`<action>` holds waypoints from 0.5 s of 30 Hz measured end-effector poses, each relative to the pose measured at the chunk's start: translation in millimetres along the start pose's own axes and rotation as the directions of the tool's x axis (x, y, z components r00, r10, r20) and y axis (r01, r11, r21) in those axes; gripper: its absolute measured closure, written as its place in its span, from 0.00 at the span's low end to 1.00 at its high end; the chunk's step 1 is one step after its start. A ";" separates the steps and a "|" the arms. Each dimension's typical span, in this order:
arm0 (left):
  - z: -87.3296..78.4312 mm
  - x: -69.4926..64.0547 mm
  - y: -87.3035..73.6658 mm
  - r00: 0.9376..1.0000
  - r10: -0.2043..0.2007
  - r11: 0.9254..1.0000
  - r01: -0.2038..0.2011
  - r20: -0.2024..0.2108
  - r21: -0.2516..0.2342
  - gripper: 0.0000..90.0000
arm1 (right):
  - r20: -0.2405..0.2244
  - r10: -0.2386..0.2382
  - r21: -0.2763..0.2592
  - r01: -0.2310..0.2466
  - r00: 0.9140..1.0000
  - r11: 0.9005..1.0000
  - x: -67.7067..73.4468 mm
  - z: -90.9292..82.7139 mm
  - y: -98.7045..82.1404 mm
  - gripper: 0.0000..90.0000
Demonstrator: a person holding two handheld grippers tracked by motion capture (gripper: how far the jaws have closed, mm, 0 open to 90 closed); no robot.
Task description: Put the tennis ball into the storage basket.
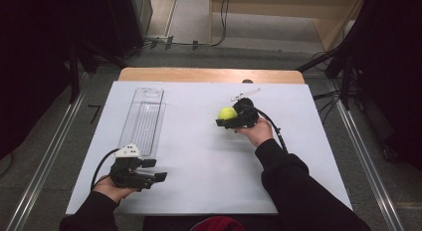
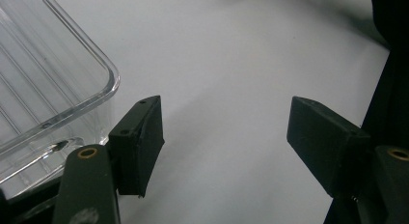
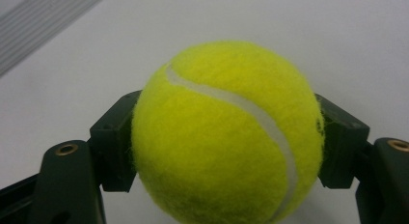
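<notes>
While the left gripper (image 1: 158, 176) sits near the worktop's (image 1: 199, 156) near-left corner with its jaws spread wide and nothing between them, just beside the clear tray's (image 1: 143, 119) near end, the right gripper (image 1: 222, 122) further back is pinching a yellow tennis ball (image 1: 227, 113) right of center.

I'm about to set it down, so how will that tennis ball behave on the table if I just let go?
The tennis ball is round, so it would probably roll on the flat white table. Its fuzzy felt likely resists slipping in the right gripper. It looks light and not fragile.
</notes>
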State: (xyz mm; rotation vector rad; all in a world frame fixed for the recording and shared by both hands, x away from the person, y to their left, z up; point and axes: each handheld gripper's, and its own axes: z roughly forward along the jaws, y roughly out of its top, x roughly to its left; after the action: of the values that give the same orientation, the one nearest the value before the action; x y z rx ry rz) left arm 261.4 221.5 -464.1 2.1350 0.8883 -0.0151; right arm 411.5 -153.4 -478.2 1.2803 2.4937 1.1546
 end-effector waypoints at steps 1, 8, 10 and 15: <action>0.1 0.1 0.0 1.000 0.000 1.000 0.000 0.000 0.000 0.33 | 0.000 0.000 0.000 0.000 1.000 1.000 0.0 0.0 0.0 0.26; 0.2 0.0 0.1 1.000 0.001 1.000 -0.001 -0.002 0.001 0.33 | -0.008 -0.019 -0.015 0.019 1.000 1.000 3.7 -9.4 6.6 0.26; 0.1 -0.1 0.1 1.000 0.000 1.000 0.000 -0.001 0.000 0.33 | -0.011 -0.019 -0.016 0.019 1.000 1.000 5.1 -12.7 8.6 0.26; 0.0 -0.1 0.1 1.000 0.000 1.000 0.000 0.000 0.000 0.33 | -0.010 -0.036 -0.019 0.036 0.999 0.999 6.2 -16.5 10.8 0.26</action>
State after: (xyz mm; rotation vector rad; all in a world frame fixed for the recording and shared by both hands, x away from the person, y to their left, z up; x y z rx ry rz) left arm 261.4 221.4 -464.0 2.1347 0.8889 -0.0146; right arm 407.8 -154.5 -457.9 1.2229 2.4965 1.1766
